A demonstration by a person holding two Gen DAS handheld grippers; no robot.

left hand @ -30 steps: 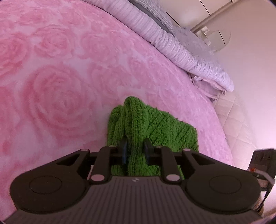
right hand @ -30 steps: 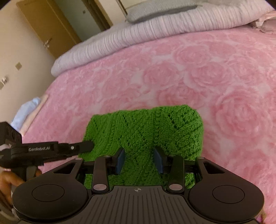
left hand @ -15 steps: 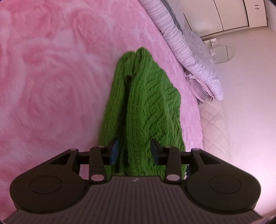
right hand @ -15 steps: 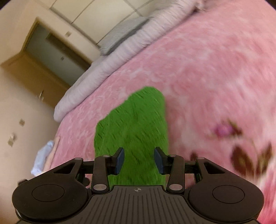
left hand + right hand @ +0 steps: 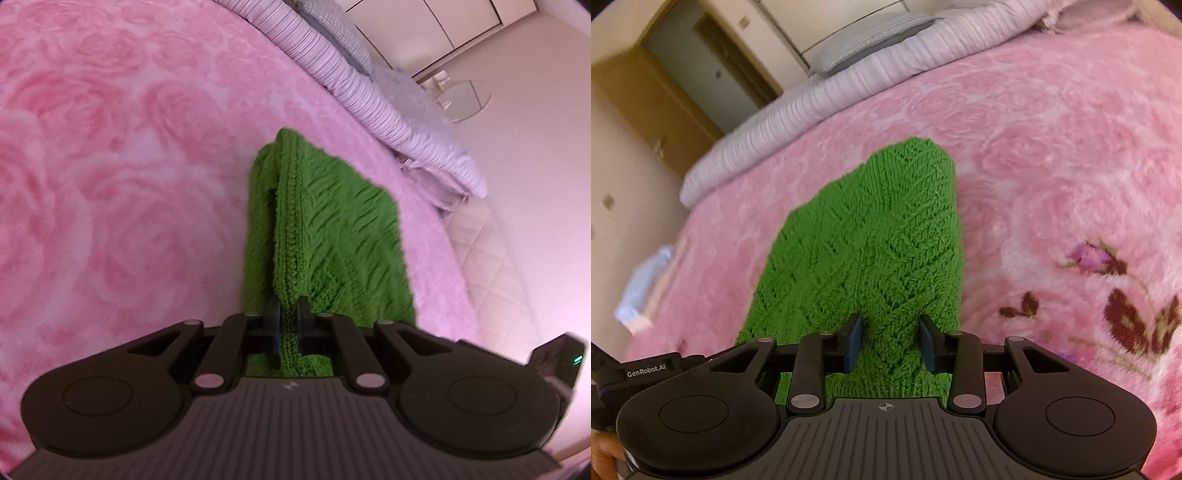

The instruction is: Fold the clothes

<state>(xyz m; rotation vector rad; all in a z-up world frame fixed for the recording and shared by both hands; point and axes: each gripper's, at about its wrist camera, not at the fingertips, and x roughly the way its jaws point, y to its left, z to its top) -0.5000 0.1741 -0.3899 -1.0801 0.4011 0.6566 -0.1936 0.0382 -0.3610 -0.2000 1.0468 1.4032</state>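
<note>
Left wrist view, left gripper (image 5: pixel 289 317) pinching green knit (image 5: pixel 332 229) edge, right wrist view, right gripper (image 5: pixel 890 341) spread over it

Green knit garment (image 5: pixel 332 236): bright grass green all over, w/ raised zigzag/diamond cable pattern and a braided rib along the edge.

Blanket (image 5: pixel 122 177) on bed: pink, tone-on-tone large rose pattern, darker pink blooms on paler pink. Near one corner (image 5: pixel 1123 295) it has maroon/dark red leaves and a purple-pink bud w/ thin olive stems.

Duvet (image 5: pixel 871 81) at far end: pale lilac-grey w/ fine stripes. Pillow (image 5: pixel 875 40): grey, finely textured.

Left gripper (image 5: pixel 289 317) and right gripper (image 5: pixel 891 343): matte black bodies, dark blue pads (image 5: pixel 852 341), silver-grey pivot pins.

Door (image 5: pixel 631 92): mustard/tan brown. Walls (image 5: pixel 535 129): cream.
</note>
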